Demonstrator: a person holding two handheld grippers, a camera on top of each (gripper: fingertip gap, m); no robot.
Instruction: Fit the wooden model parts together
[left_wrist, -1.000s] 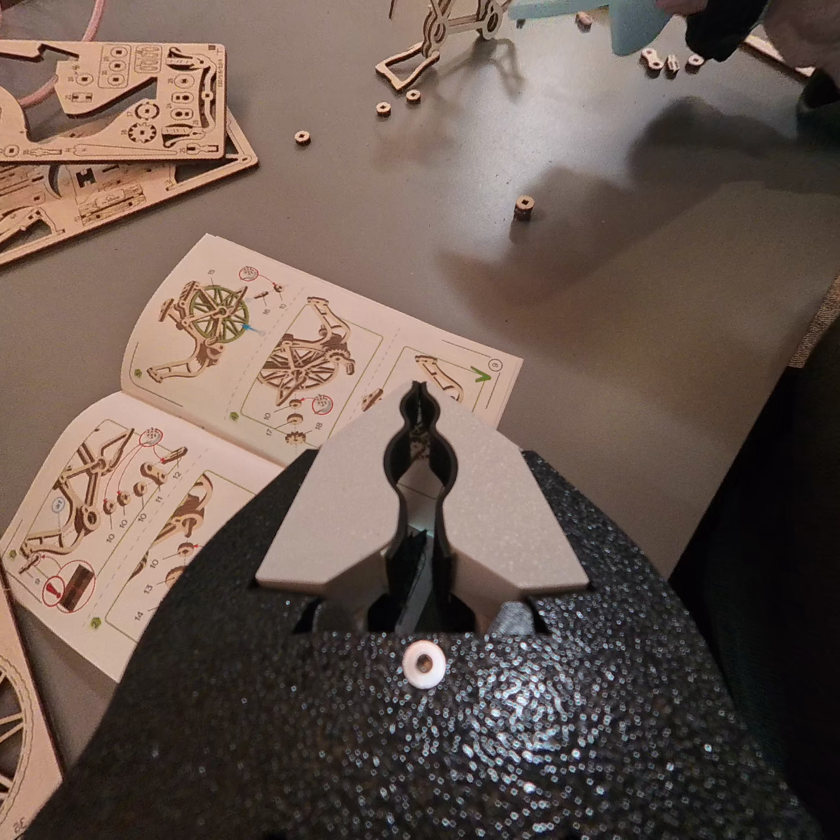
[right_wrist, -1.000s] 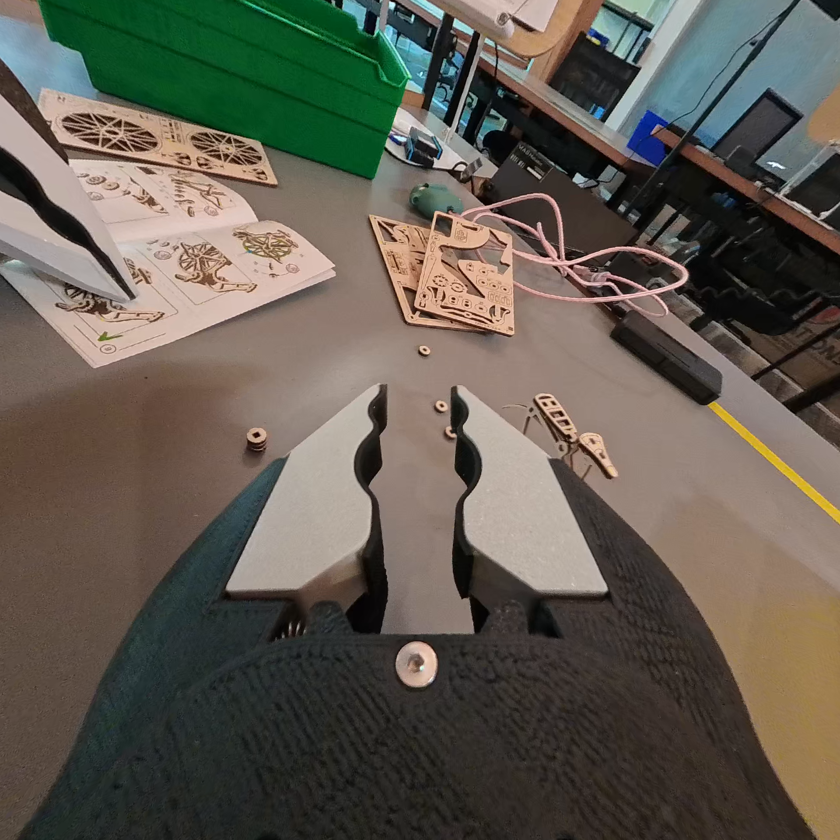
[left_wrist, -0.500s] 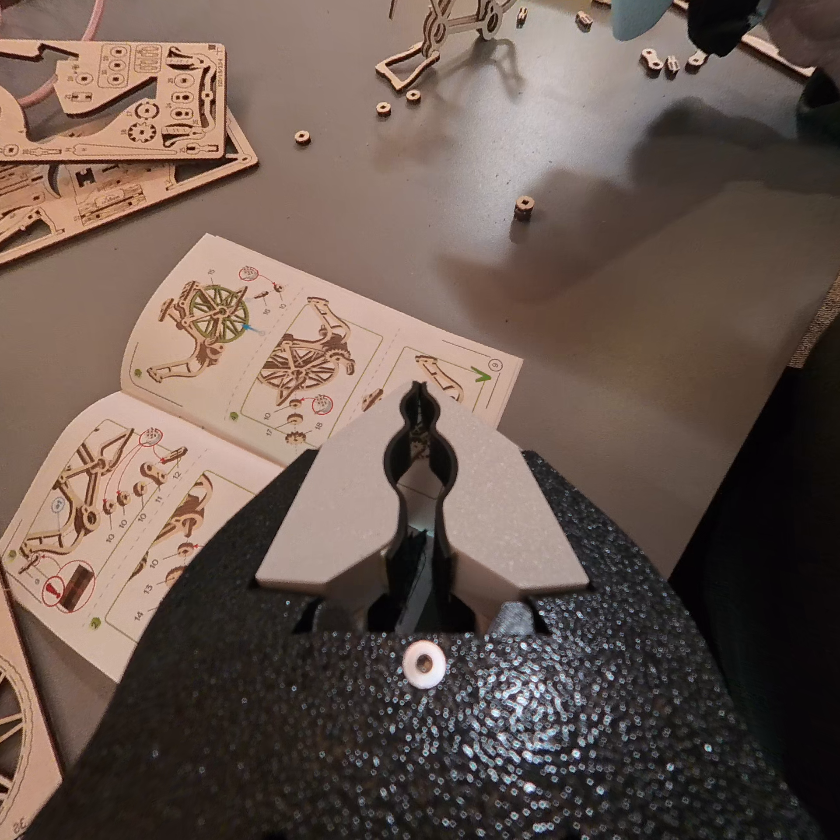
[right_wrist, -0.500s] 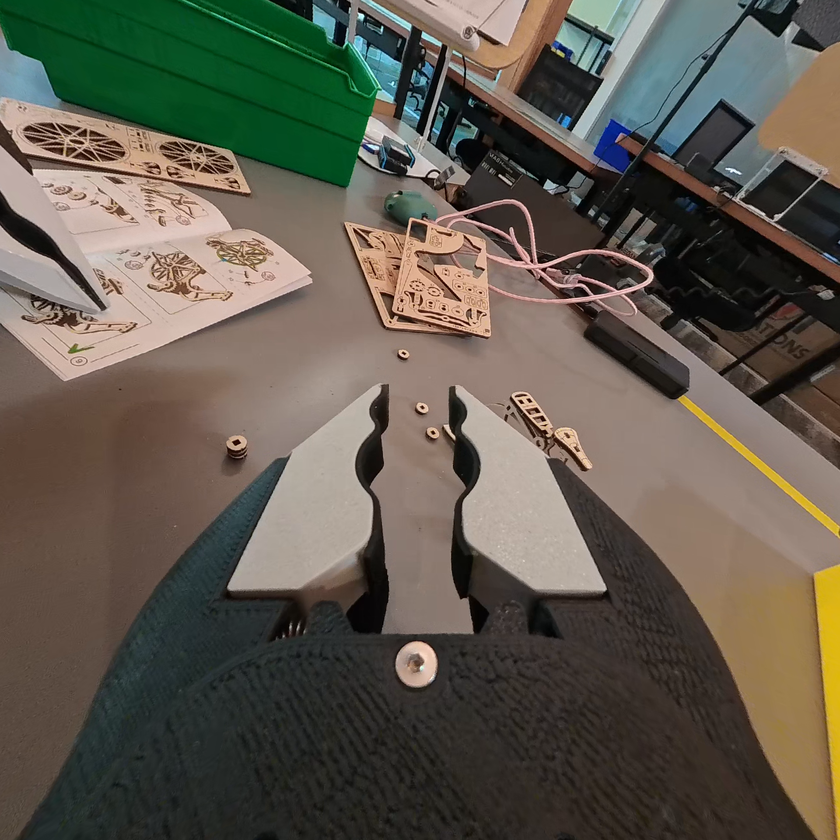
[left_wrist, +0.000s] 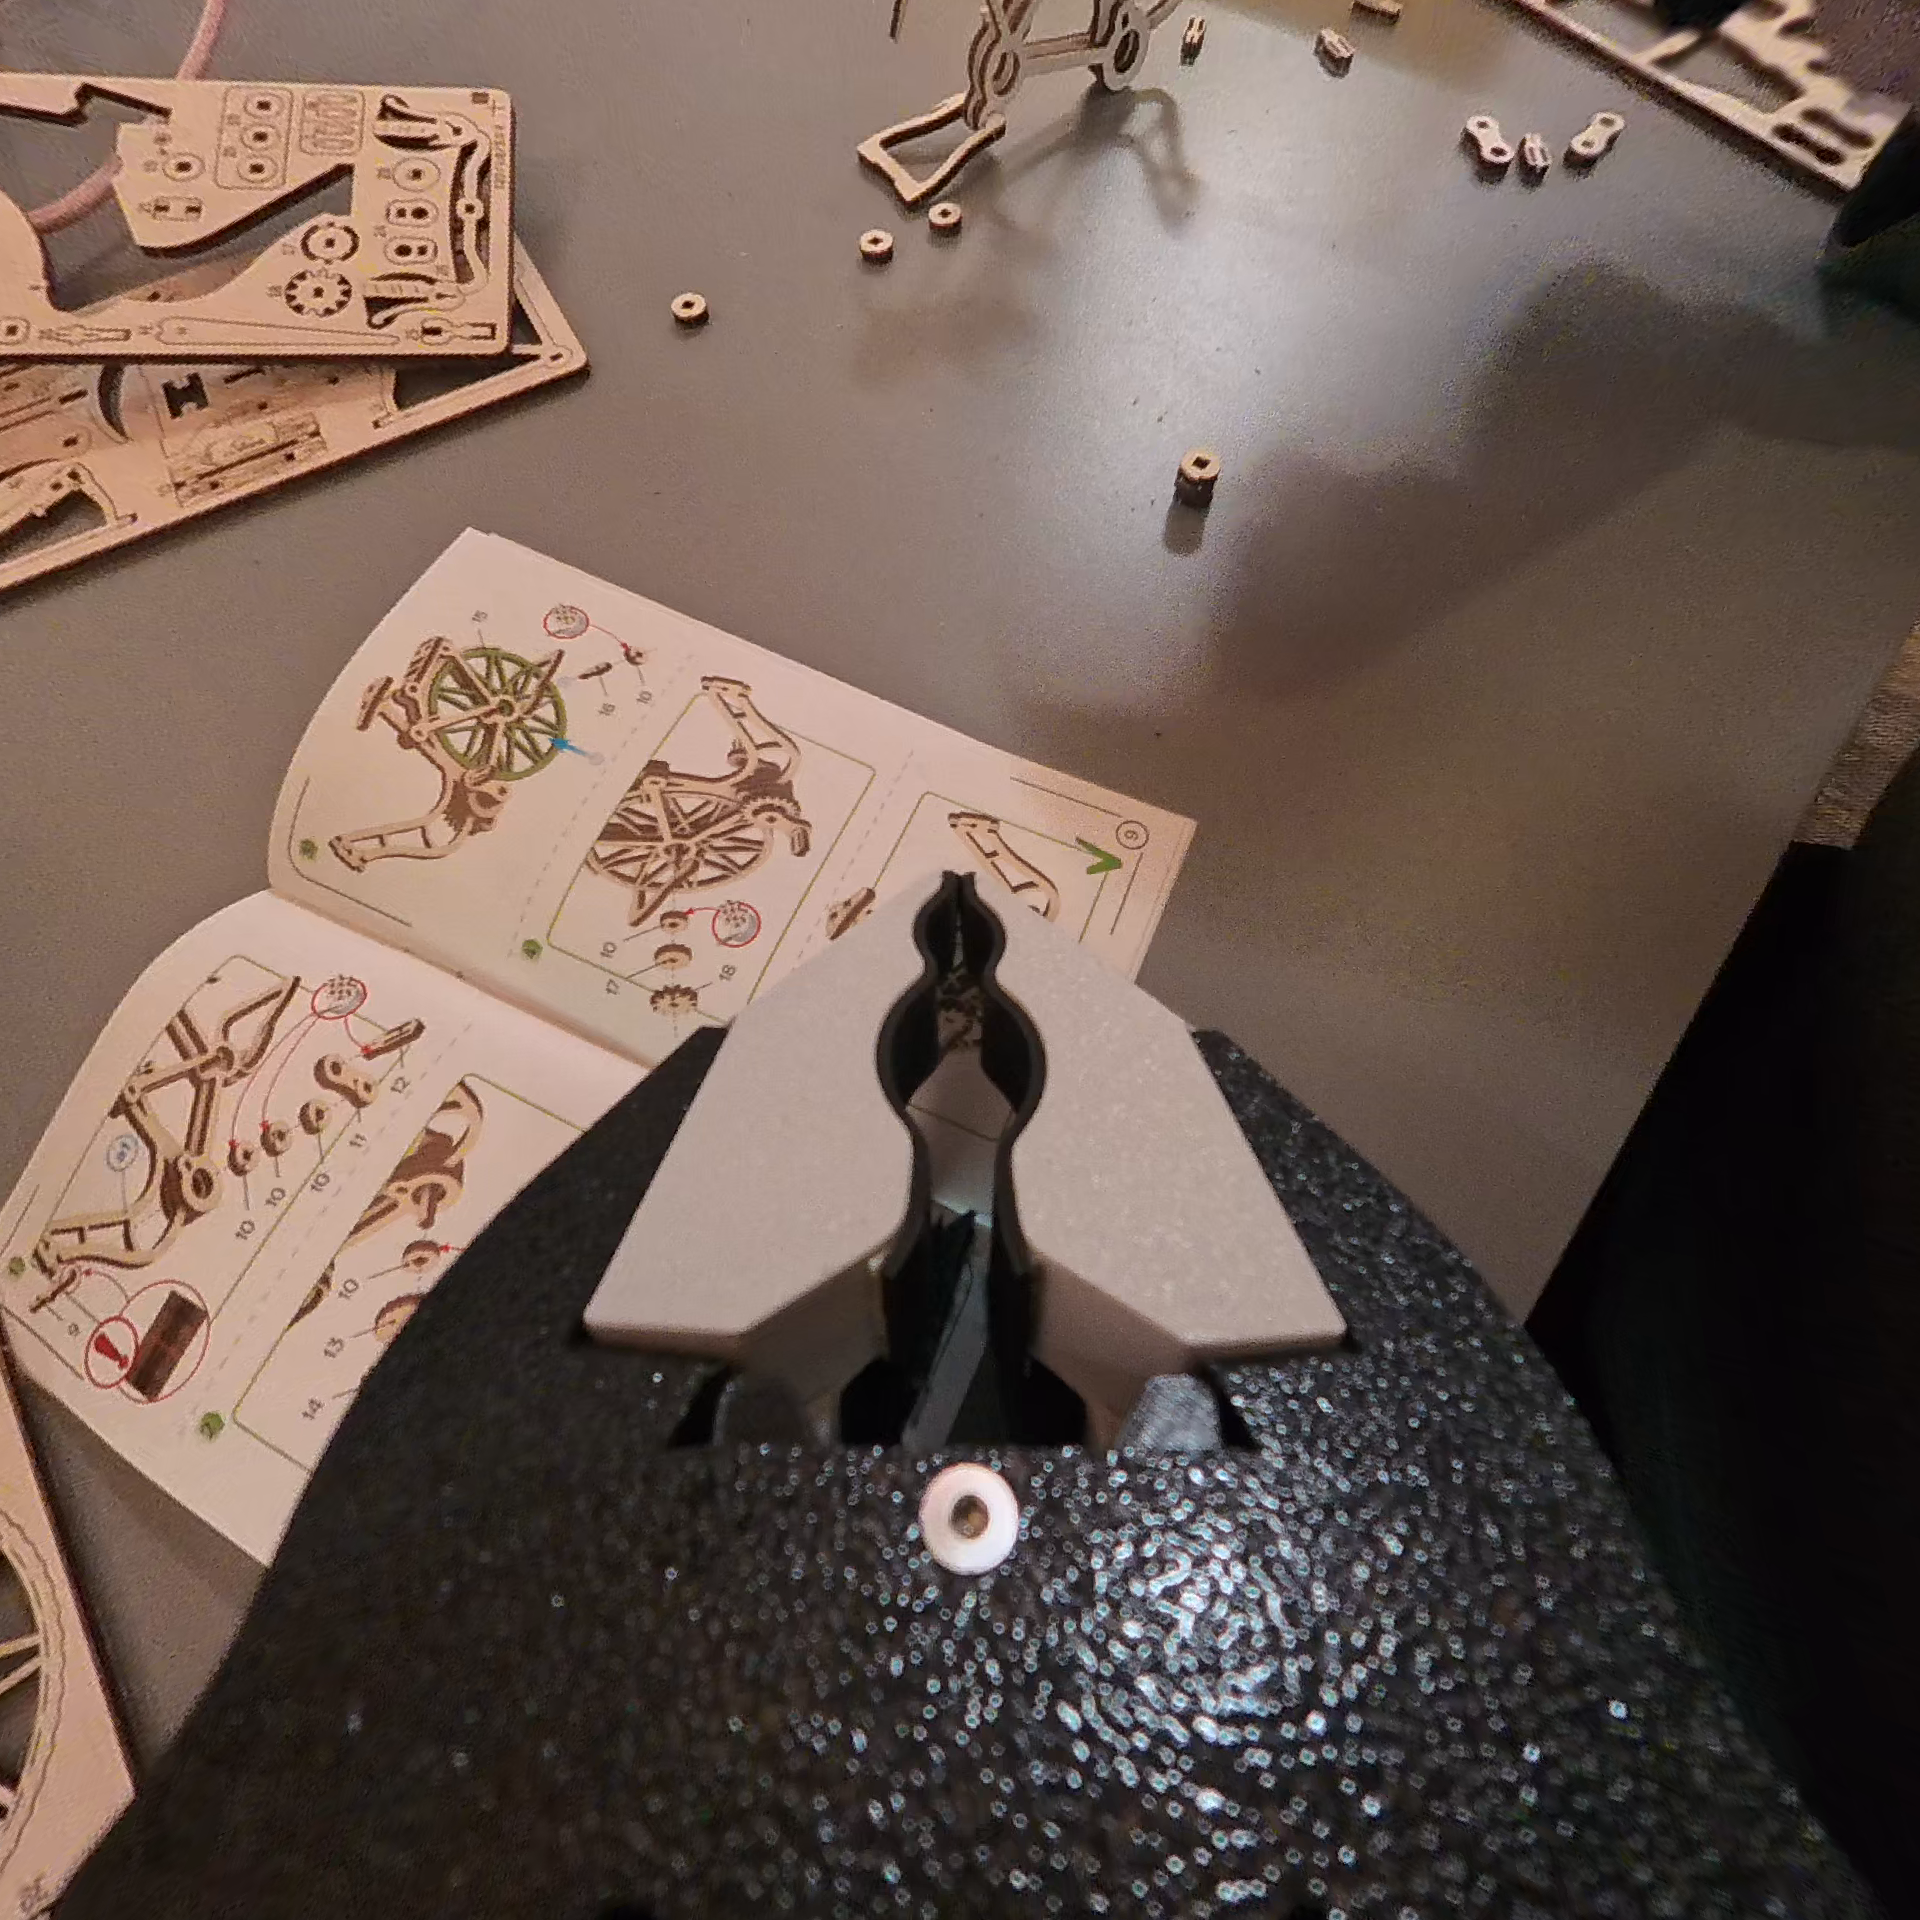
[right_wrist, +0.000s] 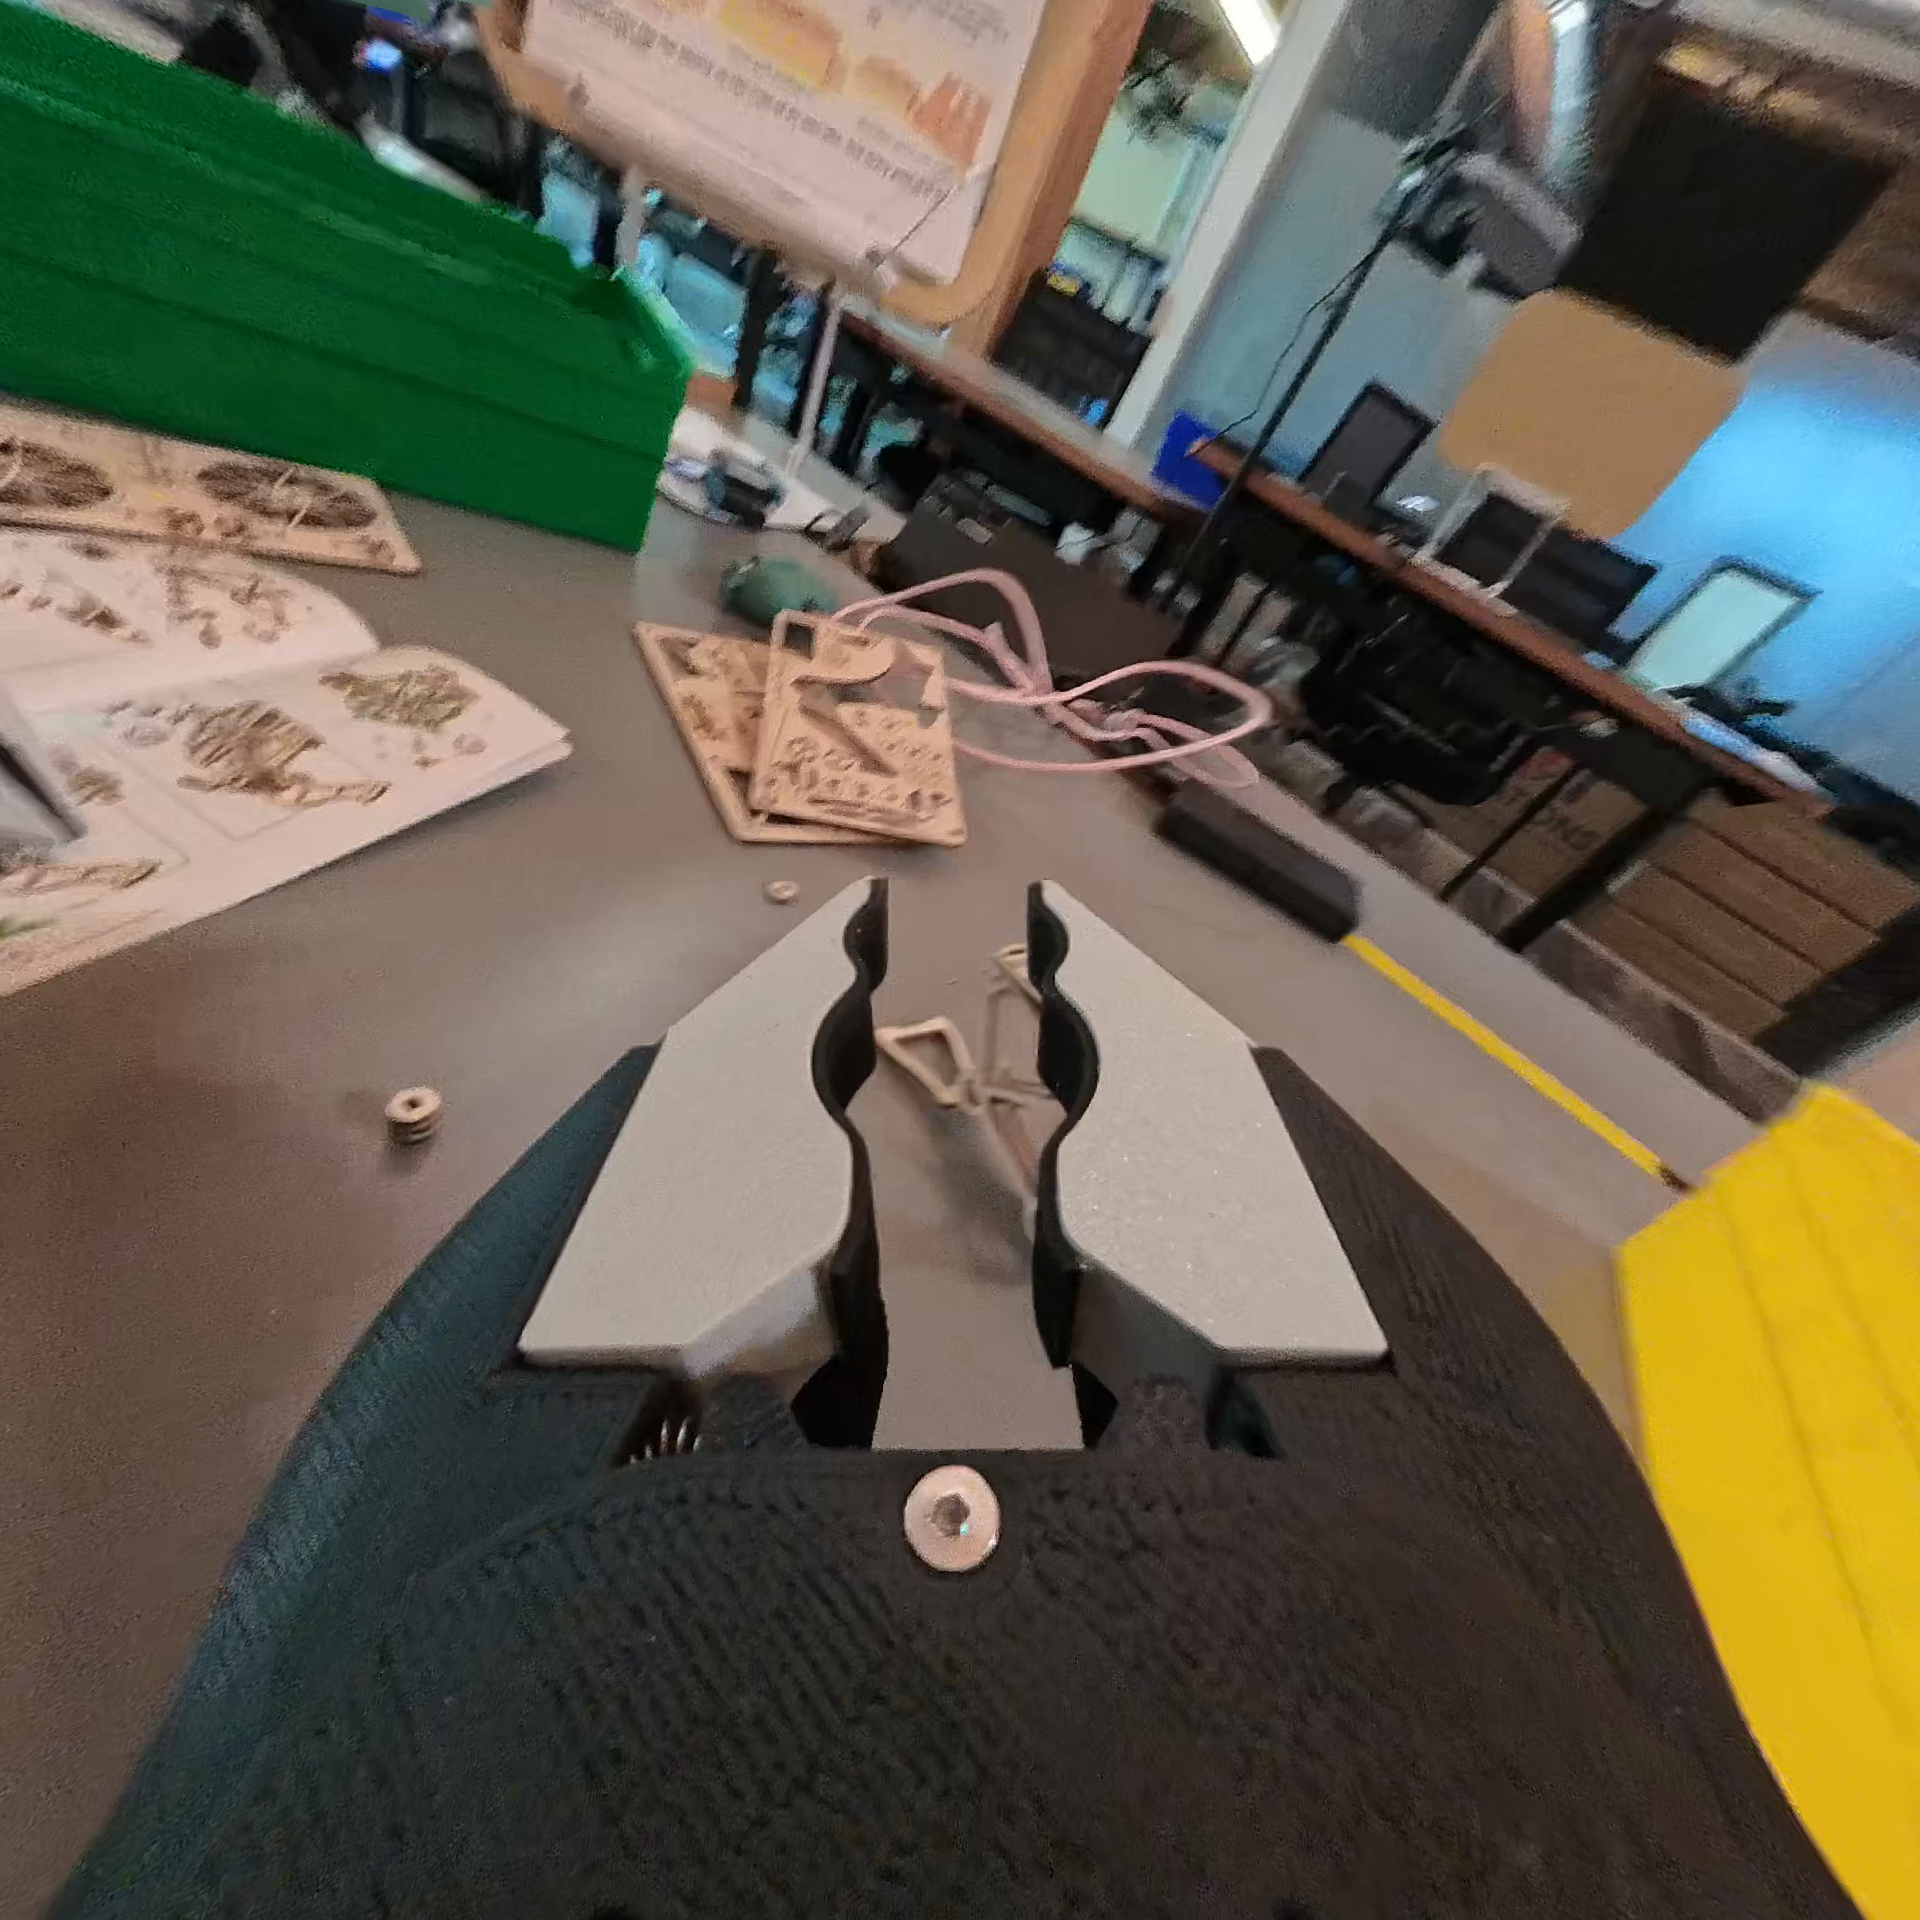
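In the left wrist view, bare grey tabletop (left_wrist: 1091, 582) runs open through the centre and right of the frame, broken only by one small round wooden spacer (left_wrist: 1197, 480). The open white instruction booklet (left_wrist: 436, 935) fills the lower left, and flat laser-cut plywood sheets (left_wrist: 249, 260) crowd the upper left. In the right wrist view, a thin wooden frame assembly (right_wrist: 966, 1070) lies in the gap just ahead at centre. A green plastic bin (right_wrist: 332, 343) walls off the upper left, and a loose pink cord (right_wrist: 1101, 707) trails across the upper middle.
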